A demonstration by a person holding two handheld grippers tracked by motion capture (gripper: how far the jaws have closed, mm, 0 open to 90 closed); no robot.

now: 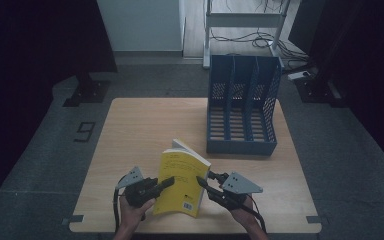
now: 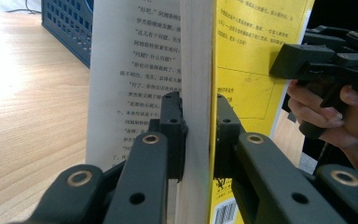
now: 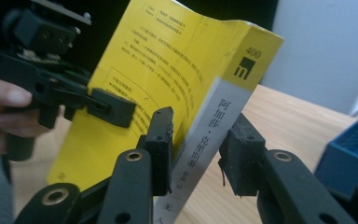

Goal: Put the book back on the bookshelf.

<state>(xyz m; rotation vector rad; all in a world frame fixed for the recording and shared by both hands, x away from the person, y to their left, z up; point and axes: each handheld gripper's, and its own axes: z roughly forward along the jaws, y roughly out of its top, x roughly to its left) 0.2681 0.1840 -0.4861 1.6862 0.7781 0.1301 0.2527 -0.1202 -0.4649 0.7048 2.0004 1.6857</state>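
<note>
One yellow book (image 1: 181, 182) stood upright on the table (image 1: 135, 130), low in the high view and a little left of centre, held between two grippers. The left gripper (image 1: 166, 183) came in from the lower left and the right gripper (image 1: 203, 183) from the lower right, each in one hand.

In the left gripper view, the two black jaws were pinching the book (image 2: 242, 60) at its open edge: one pad pressed a printed white page, the other pressed the yellow cover, with the block of pages between them. The other gripper (image 2: 289, 63) showed at the right of that frame, against the cover.

In the right gripper view, the book's (image 3: 168, 84) spine ran down between the two jaws. The left pad lay against the yellow cover beside the spine; the right pad stood just off the spine, with a thin gap showing, so the jaws were not yet pressed on it. The other gripper (image 3: 116, 109) gripped the cover at the left of that frame.

One blue file rack (image 1: 242, 107) with three slots stood at the upper right of the table, well apart from the book.
</note>
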